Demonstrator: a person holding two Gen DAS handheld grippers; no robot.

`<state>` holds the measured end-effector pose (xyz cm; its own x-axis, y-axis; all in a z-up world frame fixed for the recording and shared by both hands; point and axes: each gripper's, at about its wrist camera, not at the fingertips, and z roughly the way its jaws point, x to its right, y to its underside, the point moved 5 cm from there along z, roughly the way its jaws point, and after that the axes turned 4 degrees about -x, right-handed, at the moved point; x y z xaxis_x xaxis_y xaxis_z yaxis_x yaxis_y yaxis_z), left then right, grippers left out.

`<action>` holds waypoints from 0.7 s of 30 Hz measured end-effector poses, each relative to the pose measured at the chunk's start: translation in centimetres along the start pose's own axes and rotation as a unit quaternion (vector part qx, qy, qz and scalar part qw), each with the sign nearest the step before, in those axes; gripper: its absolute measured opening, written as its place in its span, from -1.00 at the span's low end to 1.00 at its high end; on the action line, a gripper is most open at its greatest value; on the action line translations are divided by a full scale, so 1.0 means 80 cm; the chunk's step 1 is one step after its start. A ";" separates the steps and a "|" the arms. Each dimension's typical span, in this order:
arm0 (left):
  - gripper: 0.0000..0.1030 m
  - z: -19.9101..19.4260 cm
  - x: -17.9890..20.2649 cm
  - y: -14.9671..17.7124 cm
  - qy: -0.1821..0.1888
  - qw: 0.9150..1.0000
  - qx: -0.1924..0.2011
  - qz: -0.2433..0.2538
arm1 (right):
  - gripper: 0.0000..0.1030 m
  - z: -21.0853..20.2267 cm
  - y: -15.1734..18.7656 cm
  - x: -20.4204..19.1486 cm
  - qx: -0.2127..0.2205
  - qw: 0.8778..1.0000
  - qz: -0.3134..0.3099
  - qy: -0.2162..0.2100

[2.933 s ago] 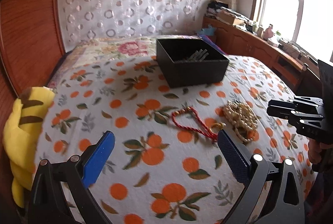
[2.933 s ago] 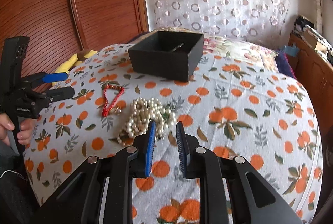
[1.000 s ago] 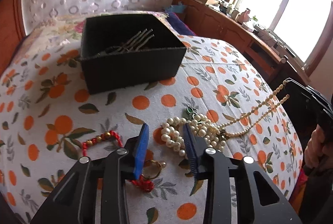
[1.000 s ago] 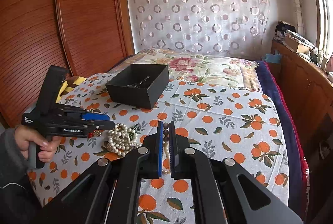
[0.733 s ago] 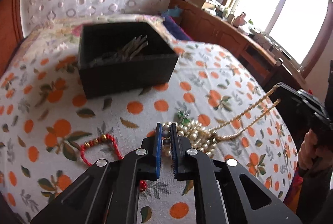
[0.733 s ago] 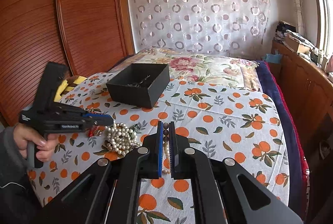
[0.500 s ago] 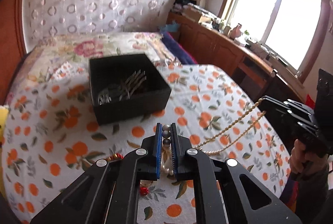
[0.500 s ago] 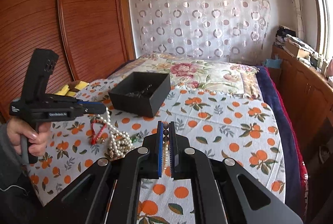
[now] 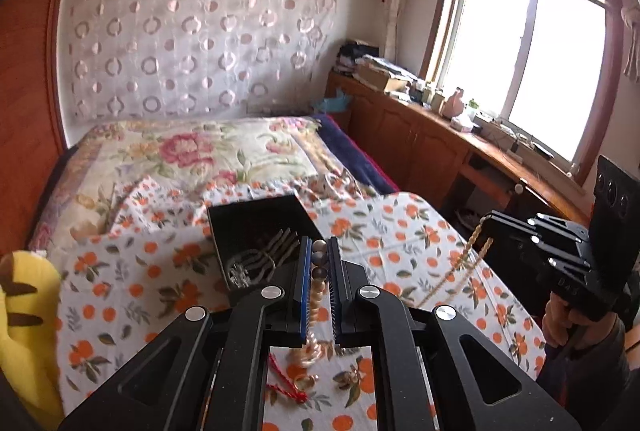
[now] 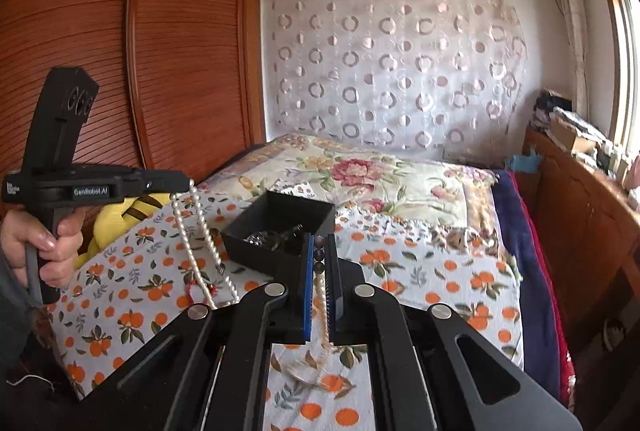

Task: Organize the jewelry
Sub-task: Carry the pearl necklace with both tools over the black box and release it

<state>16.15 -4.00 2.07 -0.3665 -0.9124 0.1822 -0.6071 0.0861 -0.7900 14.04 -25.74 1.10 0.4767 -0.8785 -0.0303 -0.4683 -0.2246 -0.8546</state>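
right gripper point(image 10: 318, 259) clamps pearl necklace point(image 10: 202, 227) | left gripper point(image 10: 186, 185) grips other end | black box point(image 10: 280, 231) behind

Pearl strands point(image 10: 200, 231) hang across the way to the open black box point(image 10: 280, 227).

Both wrist cams close above bed point(image 9: 420, 231), angled down, facing headboard wall; share black box point(image 10: 280, 227), apparently.
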 end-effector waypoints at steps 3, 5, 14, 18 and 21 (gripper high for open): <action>-0.87 -0.008 0.001 -0.012 -0.004 1.000 0.009 0.004 | -0.88 0.004 -0.012 -0.006 0.000 1.000 -0.009 -0.002; -0.87 -0.012 0.003 -0.022 -0.010 1.000 0.015 0.010 | -0.89 0.008 -0.019 -0.007 -0.001 1.000 -0.011 -0.003; -0.87 -0.019 -0.003 -0.067 -0.036 0.999 0.032 0.023 | -0.88 0.020 -0.065 -0.007 0.011 1.000 -0.012 -0.017; -0.87 -0.021 -0.009 -0.088 -0.044 0.998 0.041 0.023 | -0.88 0.027 -0.088 -0.007 0.015 1.000 -0.014 -0.022; -0.87 -0.020 -0.010 -0.104 -0.053 0.997 0.046 0.026 | -0.88 0.036 -0.102 -0.006 0.015 1.000 -0.015 -0.023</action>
<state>20.38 -3.32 9.44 -0.3171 -0.9449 0.0807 -0.5201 0.1022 -0.8479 19.76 -22.28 6.61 0.5238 -0.8514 -0.0280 -0.4307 -0.2363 -0.8710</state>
